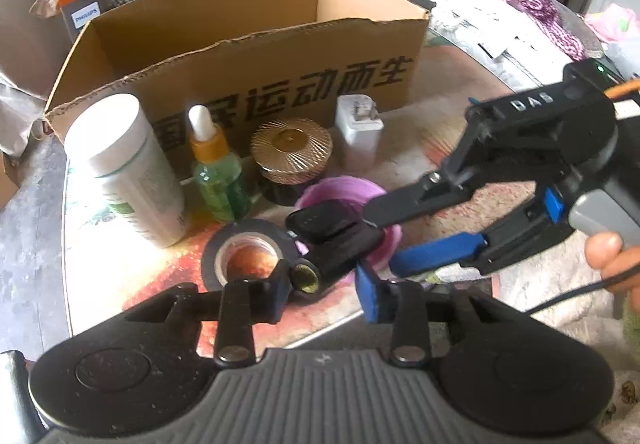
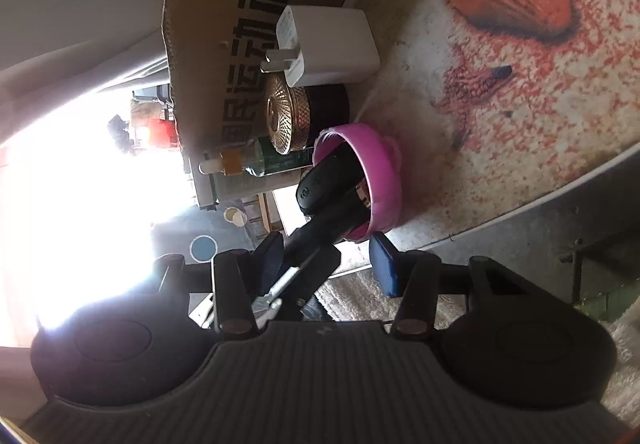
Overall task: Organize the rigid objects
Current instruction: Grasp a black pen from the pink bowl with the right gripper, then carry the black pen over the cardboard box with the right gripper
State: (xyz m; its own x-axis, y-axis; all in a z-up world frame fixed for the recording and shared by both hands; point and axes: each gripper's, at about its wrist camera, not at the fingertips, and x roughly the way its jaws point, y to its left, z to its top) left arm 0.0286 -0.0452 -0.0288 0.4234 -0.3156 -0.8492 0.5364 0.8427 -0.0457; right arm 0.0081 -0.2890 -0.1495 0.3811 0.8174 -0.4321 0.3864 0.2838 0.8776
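Note:
A black flashlight-like tool (image 1: 326, 244) lies across a pink round dish (image 1: 352, 200), its lens end toward me. My left gripper (image 1: 324, 296) is open just in front of the lens end, holding nothing. My right gripper (image 1: 380, 244) comes in from the right, turned on its side, its black finger over the tool and its blue finger below; it stands open around the tool (image 2: 328, 180) and pink dish (image 2: 380, 172) in the right wrist view. A black tape roll (image 1: 248, 256) lies at the left of the tool.
An open cardboard box (image 1: 240, 44) stands behind a row of items: white bottle (image 1: 128, 168), green dropper bottle (image 1: 218, 172), gold-lidded jar (image 1: 292, 160), white charger (image 1: 358, 132). Cloth and bags lie at the back right (image 1: 520, 4). The table edge runs near me.

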